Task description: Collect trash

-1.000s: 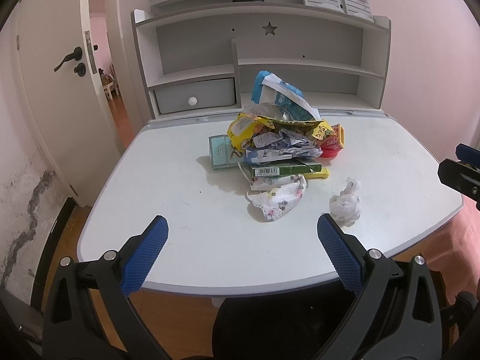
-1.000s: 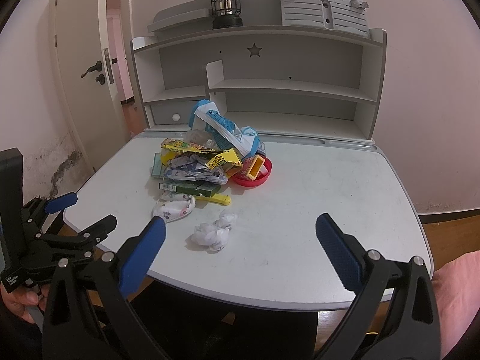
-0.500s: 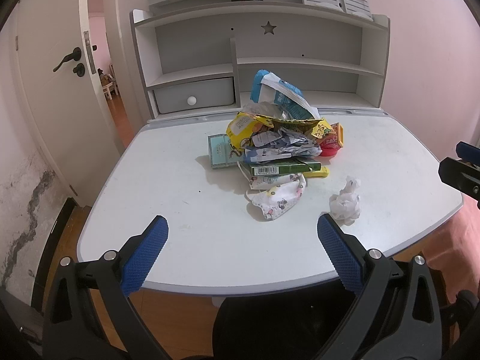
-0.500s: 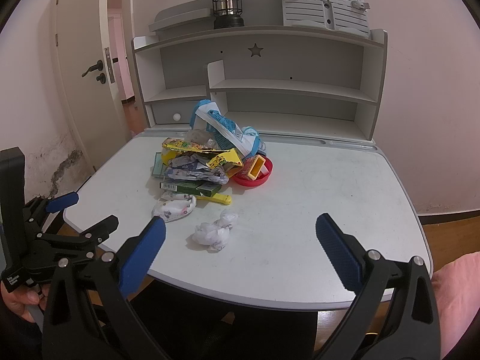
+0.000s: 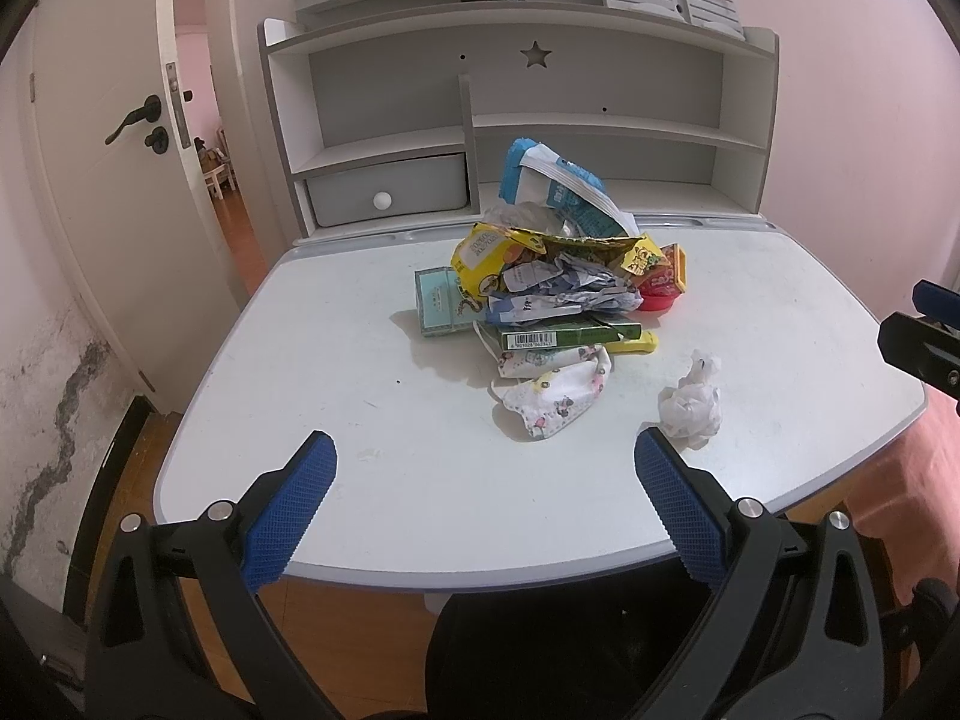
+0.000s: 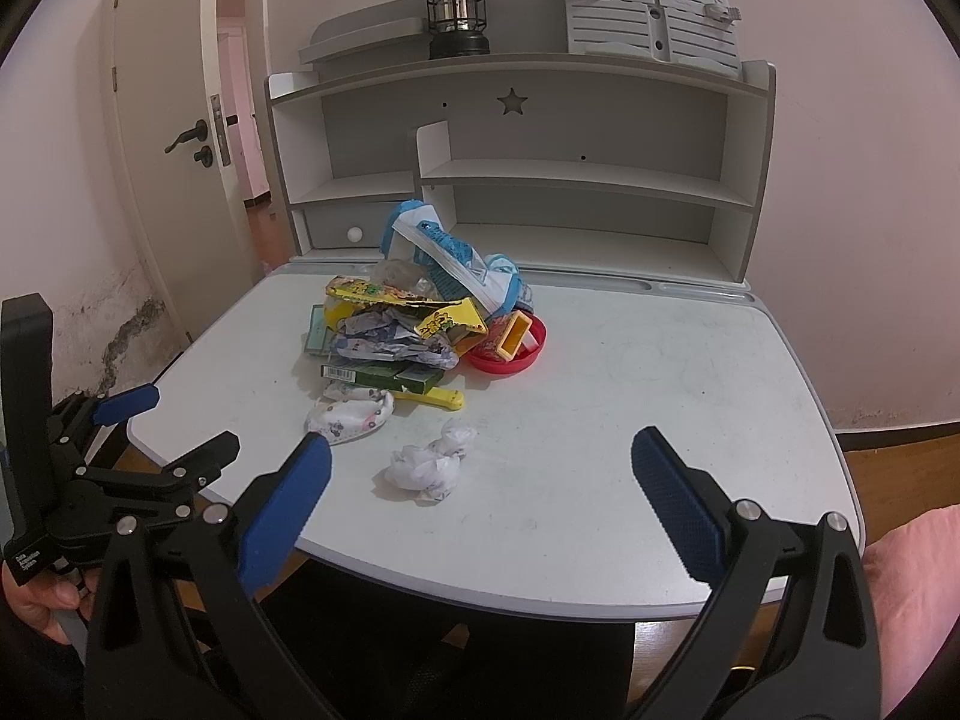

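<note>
On the white table the trash lay in two groups: a loose heap of wrappers and boxes near the middle, and nearer the front edge a printed face mask and a crumpled tissue lying apart from it. The left claw hung over the near edge with its blue pads spread wide and nothing between them; the right claw was likewise spread and empty, with the tissue just ahead of its left pad.

Several things looked likely to go wrong. The heap was stacked unevenly, with a blue-and-white bag leaning on top and a yellow packet draped over crumpled paper, so pulling any lower piece, such as the green box, would probably topple the rest. The tissue seemed light and soft; a closing pad could push it along the smooth surface rather than catch it, and it sat near enough the edge to be knocked off. The mask lay flat, so pads coming in too high would probably skid over it. A red dish held a yellow box tilted inside it, which might slide out if the dish were lifted at an angle. No bin showed in either view, so where to drop things could not be told.
</note>
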Demonstrator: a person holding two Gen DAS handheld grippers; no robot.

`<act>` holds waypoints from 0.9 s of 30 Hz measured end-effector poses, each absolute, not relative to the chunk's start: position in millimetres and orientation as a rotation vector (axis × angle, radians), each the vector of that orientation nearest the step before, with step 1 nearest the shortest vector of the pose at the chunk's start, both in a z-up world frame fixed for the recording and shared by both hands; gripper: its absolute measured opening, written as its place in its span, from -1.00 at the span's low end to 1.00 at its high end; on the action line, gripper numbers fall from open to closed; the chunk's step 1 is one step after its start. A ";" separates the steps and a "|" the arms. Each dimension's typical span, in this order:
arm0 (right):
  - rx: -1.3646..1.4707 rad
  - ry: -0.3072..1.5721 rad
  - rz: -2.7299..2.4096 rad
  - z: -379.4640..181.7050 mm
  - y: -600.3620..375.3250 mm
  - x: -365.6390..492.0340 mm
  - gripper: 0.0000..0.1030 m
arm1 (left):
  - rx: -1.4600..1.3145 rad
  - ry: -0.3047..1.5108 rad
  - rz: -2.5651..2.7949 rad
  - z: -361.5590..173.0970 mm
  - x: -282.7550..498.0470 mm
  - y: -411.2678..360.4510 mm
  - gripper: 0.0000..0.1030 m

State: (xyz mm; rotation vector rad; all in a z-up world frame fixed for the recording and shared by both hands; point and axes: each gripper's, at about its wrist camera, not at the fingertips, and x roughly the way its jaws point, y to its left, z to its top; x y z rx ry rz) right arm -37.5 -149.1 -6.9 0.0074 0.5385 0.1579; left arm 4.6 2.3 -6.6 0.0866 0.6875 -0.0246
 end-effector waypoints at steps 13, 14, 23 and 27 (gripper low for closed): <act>0.005 0.538 0.158 -7.4 -149.0 -37.4 0.89 | 0.087 0.689 -0.025 -6.1 4.8 2.3 0.88; 0.005 0.538 0.159 -7.7 -149.3 -37.4 0.89 | 0.088 0.689 -0.025 -6.2 4.9 2.3 0.88; -0.008 0.581 0.168 -19.4 -147.6 -26.4 0.89 | 0.127 0.662 -0.074 -13.8 10.1 2.2 0.88; -0.020 0.639 0.187 -39.5 -148.8 -9.9 0.89 | 0.179 0.716 -0.199 -18.3 42.0 -3.0 0.88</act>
